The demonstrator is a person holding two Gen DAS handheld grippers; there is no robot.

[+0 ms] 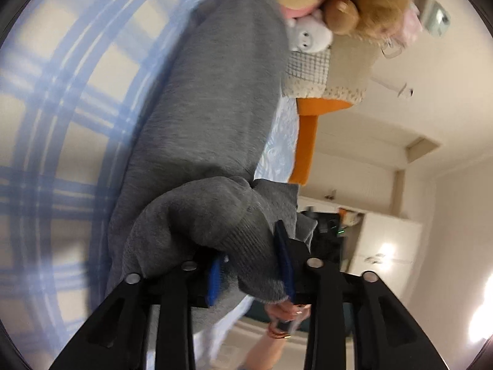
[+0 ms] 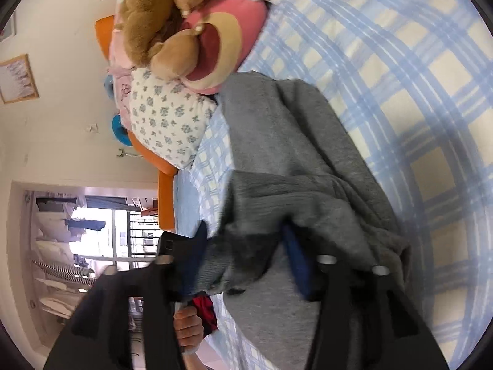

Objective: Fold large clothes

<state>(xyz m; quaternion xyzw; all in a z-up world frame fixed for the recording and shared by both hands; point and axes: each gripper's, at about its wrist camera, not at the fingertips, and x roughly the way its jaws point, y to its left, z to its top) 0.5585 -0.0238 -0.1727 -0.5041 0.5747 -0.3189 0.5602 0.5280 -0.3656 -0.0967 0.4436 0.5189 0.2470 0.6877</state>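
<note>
A large grey sweatshirt-like garment (image 1: pixel 215 108) lies lengthwise on the blue plaid bed sheet (image 1: pixel 61 123). A bunched ribbed edge of it sits between the blue pads (image 1: pixel 285 262) of my left gripper (image 1: pixel 250 271), whose jaws stand apart, not clamping the cloth. In the right wrist view the same garment (image 2: pixel 292 154) is folded over on itself. Its ribbed hem hangs loosely between the widely spread pads (image 2: pixel 295 265) of my right gripper (image 2: pixel 243 262), which is open. Both views are rolled sideways.
Plush toys (image 2: pixel 154 15) and a floral pillow (image 2: pixel 166 123) are piled at the head of the bed against an orange headboard (image 1: pixel 308 141). Plaid sheet (image 2: pixel 416 92) stretches beyond the garment. A hand (image 2: pixel 188 323) holding the other gripper shows below each view.
</note>
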